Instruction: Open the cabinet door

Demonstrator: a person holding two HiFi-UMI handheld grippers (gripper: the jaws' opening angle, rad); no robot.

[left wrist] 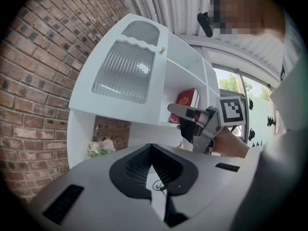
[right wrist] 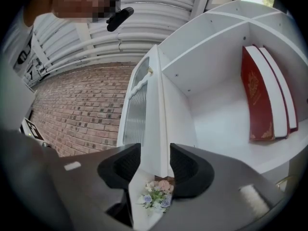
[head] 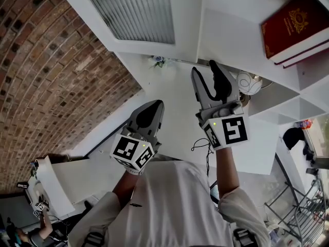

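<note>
The white cabinet's door (head: 133,9) has a ribbed glass pane and a small knob (left wrist: 162,49) at its edge; it lies about flush with the cabinet front. My right gripper (head: 204,68) is raised to the cabinet's lower edge, beside the door. It is open, and in the right gripper view its jaws (right wrist: 155,160) frame the white upright panel (right wrist: 159,124) next to the door (right wrist: 137,109), with nothing gripped. My left gripper (head: 154,106) hangs lower and to the left, shut and empty (left wrist: 151,150), pointing at the door (left wrist: 122,71).
Red books (head: 295,19) stand in the open shelf right of the door. A small flower posy (head: 158,60) sits under the cabinet. A brick wall (head: 46,60) runs on the left. A white ornament (head: 249,84) sits by the right gripper. A metal rack (head: 303,210) stands at lower right.
</note>
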